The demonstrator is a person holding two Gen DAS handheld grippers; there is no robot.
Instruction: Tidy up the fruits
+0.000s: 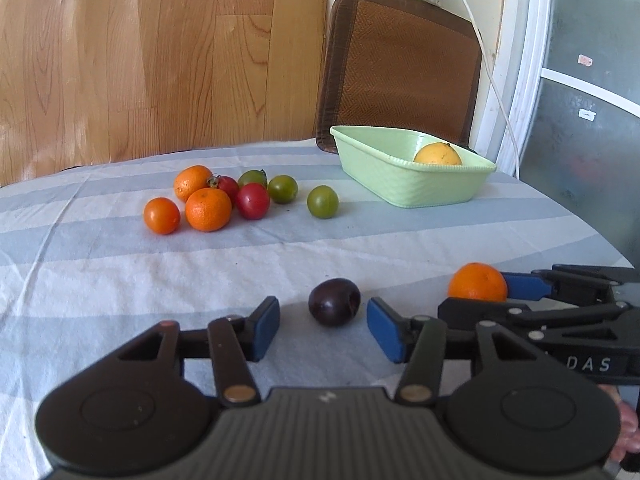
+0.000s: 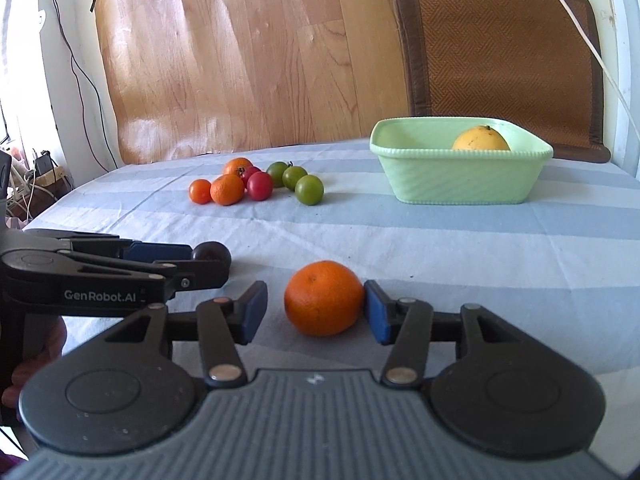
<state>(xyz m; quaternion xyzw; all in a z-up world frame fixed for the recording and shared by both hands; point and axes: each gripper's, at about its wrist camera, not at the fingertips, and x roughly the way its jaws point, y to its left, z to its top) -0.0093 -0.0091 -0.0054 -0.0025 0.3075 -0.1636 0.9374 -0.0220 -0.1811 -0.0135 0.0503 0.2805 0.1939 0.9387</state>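
Grasp step: left claw [image 1: 323,330] open, straddling dark purple plum [image 1: 334,301]; right claw [image 2: 315,313] open, one pad touching round orange tangerine [image 2: 324,298]. Next: close both (gently), carry ahead to pale green plastic basket [image 2: 460,180].

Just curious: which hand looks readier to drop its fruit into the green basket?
Probably the right tool: its orange already touches one pad, and the green basket lies on its side. The left tool only straddles the plum.

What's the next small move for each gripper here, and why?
Probably close both. The left gripper is open with the dark plum between its pads, gaps on both sides. The right gripper is open around the orange; one pad looks about touching, the other is apart. Both fruits sit on the tablecloth, and the green basket holds only a yellow fruit.
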